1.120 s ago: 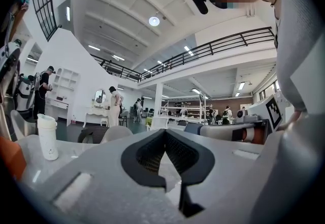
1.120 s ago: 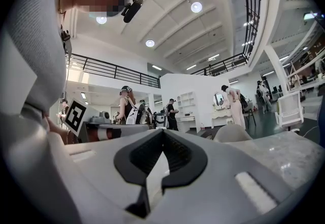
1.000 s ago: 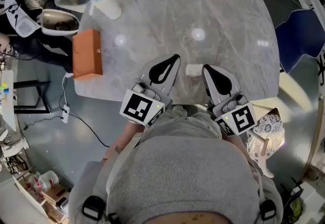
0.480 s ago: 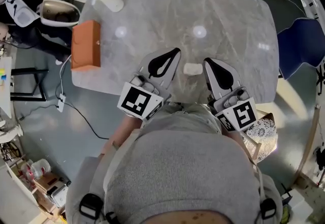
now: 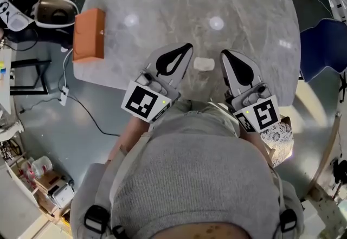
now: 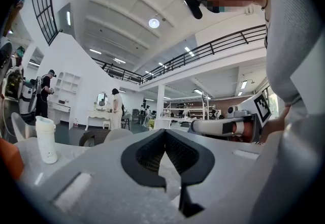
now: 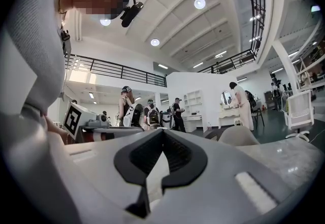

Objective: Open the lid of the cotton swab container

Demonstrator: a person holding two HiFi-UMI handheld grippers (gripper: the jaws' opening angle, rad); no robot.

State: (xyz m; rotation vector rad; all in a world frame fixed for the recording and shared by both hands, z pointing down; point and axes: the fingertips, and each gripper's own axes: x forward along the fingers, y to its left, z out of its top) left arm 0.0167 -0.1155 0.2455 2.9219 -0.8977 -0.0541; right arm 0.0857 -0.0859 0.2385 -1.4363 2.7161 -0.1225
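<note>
"Right gripper [image 5: 223, 52] has crept forward; its tip now sits just past the cotton swab container [image 5: 204, 63]."

"And the jaws?"

"Pressed together on both grippers, with nothing between them. Left gripper [image 5: 190, 46] is at the container's 9 o'clock and the right at 3 o'clock, neither touching it. The container lies on the marble table [image 5: 255, 21] with an orange box [image 5: 88, 34] far off at 10 o'clock."
</note>
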